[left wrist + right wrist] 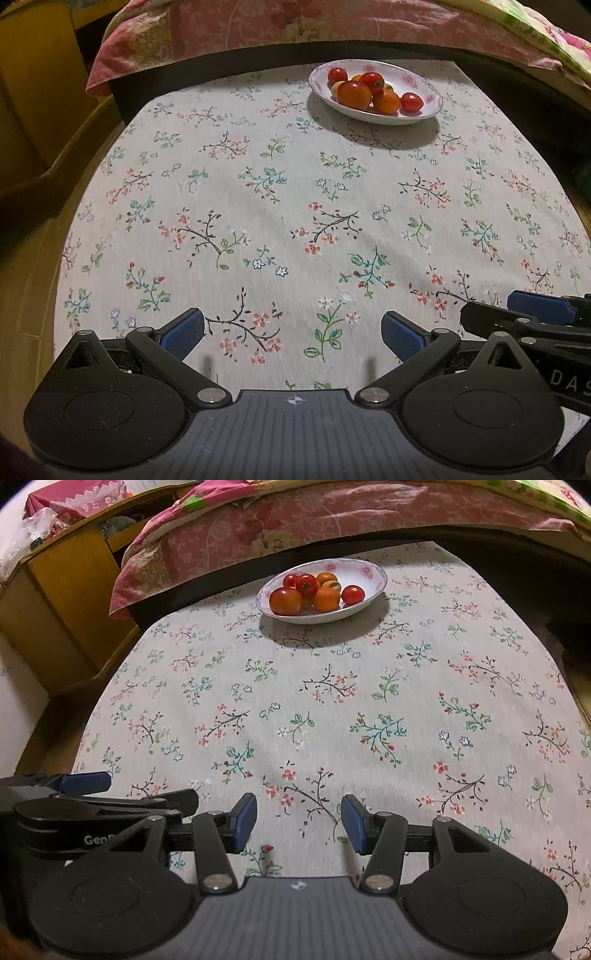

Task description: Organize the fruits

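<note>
A white oval dish (424,85) (373,576) with a pink flower rim sits at the far side of the table. It holds several red tomatoes (354,95) (285,600) and small orange fruits (387,101) (326,599). My left gripper (293,334) hovers low over the near side of the flowered tablecloth, its jaws wide apart with nothing between them. My right gripper (299,823) hangs beside it on the right, jaws partly apart and empty. Each gripper shows at the edge of the other's view: the right gripper (524,317) and the left gripper (110,790).
A flowered tablecloth (295,221) (332,709) covers the table. Behind the table lies a pink floral quilt (258,29) (277,520) on a bed. A wooden cabinet (62,602) stands at the far left, and a wooden floor (26,295) lies to the left.
</note>
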`<state>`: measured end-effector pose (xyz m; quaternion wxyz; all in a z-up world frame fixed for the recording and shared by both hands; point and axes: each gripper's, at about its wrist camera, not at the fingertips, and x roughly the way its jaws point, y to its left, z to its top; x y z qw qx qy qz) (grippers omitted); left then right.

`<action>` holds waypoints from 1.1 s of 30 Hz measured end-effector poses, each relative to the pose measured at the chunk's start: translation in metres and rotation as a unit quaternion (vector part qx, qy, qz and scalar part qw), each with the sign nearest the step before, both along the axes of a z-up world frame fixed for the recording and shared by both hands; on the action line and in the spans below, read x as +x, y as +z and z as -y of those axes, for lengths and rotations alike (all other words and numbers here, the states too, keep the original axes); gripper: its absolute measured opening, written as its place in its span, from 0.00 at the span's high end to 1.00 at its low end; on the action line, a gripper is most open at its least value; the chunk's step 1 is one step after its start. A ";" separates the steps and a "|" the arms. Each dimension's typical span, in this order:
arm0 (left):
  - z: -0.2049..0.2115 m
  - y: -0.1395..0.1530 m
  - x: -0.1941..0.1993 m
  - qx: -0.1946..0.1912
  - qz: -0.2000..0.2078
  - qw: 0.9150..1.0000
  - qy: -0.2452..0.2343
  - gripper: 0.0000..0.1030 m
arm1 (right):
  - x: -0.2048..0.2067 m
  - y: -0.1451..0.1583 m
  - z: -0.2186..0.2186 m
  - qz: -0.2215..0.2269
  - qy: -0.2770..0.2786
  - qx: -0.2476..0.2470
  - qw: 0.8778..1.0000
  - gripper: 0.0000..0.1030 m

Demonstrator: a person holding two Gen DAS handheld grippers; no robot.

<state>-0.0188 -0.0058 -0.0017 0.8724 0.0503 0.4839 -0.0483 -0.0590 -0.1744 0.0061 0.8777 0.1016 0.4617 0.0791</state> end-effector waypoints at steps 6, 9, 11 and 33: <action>0.000 0.000 0.000 0.000 -0.002 1.000 0.000 0.00 | -0.002 -0.001 0.001 -0.002 -0.001 0.000 1.000 0.58; 0.000 0.001 -0.001 0.000 -0.002 1.000 0.000 0.00 | -0.003 0.000 0.000 -0.003 -0.002 0.001 1.000 0.58; 0.000 0.000 -0.003 0.001 -0.004 1.000 0.001 0.00 | -0.004 0.000 0.000 -0.003 -0.003 0.000 1.000 0.58; -0.001 -0.001 -0.005 0.002 -0.009 1.000 0.002 0.00 | -0.007 -0.001 -0.001 -0.005 -0.002 -0.001 1.000 0.58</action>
